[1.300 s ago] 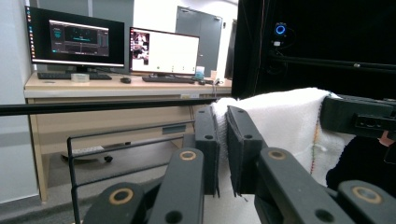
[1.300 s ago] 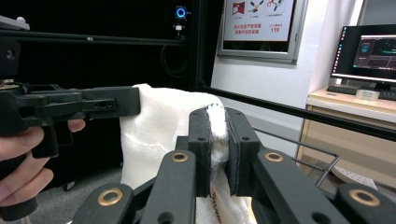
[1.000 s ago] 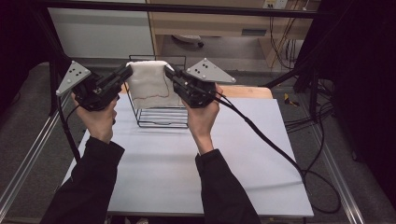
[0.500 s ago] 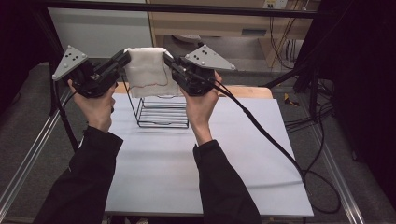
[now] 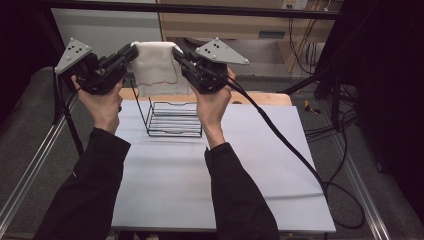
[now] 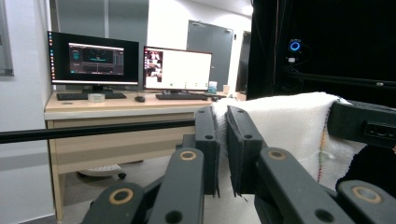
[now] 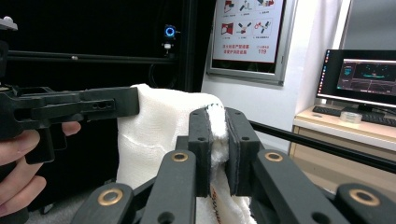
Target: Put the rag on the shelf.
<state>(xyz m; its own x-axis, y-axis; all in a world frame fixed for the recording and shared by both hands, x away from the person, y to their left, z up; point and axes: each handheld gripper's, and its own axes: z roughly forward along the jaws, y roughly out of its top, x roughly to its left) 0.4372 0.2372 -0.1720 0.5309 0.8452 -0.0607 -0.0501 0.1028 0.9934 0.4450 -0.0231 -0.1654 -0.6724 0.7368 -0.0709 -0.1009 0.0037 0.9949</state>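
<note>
Both tools clamped on towel [image 5: 156,67], upper centre of frame: left tool [image 5: 131,51] on its left corner, right tool [image 5: 176,53] on right. Towel hangs stretched between them, directly above wire rack [image 5: 172,118].

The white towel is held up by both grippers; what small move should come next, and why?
Probably lower it over the wire rack. The left gripper and right gripper each pinch a top corner, so the white towel hangs stretched above and slightly behind the rack.
</note>
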